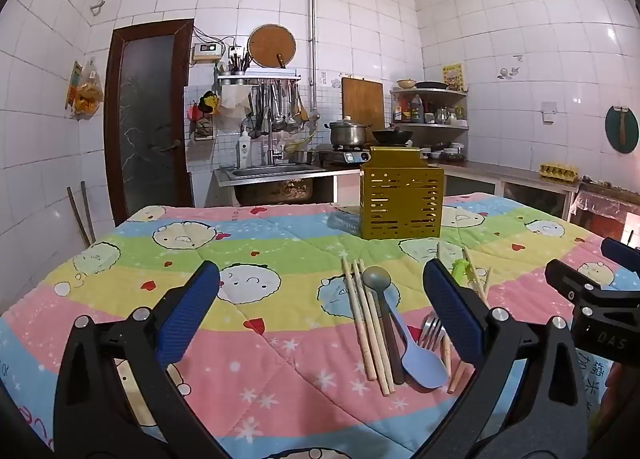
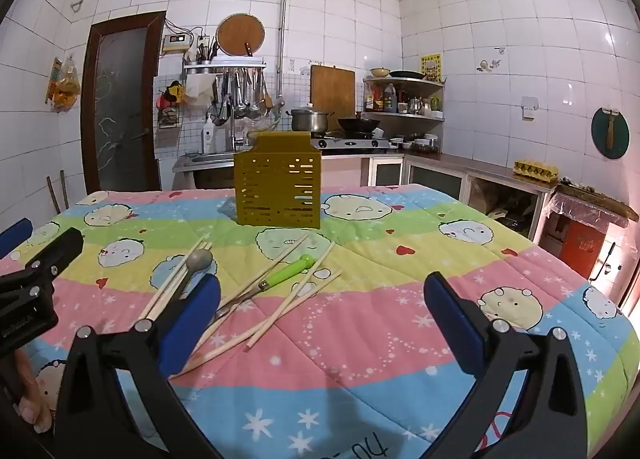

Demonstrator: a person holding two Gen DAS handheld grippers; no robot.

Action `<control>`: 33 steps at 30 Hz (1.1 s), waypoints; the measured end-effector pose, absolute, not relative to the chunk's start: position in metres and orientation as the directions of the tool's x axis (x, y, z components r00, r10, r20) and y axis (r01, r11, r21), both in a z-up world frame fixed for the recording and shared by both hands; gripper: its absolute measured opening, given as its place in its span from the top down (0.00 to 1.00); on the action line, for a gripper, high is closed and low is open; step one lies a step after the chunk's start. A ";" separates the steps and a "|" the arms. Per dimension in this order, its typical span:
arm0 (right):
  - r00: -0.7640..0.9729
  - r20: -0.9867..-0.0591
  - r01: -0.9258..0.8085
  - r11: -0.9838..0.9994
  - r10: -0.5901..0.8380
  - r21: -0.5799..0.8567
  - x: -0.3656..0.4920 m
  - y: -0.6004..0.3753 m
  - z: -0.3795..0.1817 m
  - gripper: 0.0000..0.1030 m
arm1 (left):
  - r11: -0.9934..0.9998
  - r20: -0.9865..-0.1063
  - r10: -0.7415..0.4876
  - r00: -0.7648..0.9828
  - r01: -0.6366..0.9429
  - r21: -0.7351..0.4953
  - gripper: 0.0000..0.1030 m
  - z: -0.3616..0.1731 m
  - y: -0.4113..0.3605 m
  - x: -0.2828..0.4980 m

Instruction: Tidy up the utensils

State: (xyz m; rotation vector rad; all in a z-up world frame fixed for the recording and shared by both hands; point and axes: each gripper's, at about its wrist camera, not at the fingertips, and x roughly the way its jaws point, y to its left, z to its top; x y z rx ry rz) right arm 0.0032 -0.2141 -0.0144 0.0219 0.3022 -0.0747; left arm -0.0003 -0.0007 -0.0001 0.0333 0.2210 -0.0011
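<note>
Utensils: pale chopsticks, blue spoon, fork, loose before yellow slotted holder; both claws wide open, empty.

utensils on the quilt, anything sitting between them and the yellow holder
Nothing visible does. Only bare quilt lies between the loose chopsticks, the green-handled utensil and the grey spoon and the yellow holder standing behind them.

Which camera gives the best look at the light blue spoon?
The left wrist view: the light blue spoon lies in full sight beside the chopsticks. In the right wrist view it is hidden, seemingly behind that gripper's left finger.
</note>
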 end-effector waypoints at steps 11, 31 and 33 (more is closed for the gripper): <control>0.954 -0.291 0.083 0.997 -0.077 0.008 -0.001 -0.215 -0.013 0.04 | 1.000 -0.233 -0.011 0.973 0.015 0.019 0.05 0.002 0.001 0.003; 0.955 -0.282 0.097 0.995 -0.091 0.007 -0.004 -0.217 -0.007 0.04 | 1.000 -0.228 -0.016 0.974 0.020 0.016 0.05 0.000 0.002 0.002; 0.955 -0.281 0.098 0.995 -0.092 0.007 -0.004 -0.217 -0.007 0.04 | 1.000 -0.226 -0.016 0.974 0.020 0.017 0.05 0.001 0.002 0.001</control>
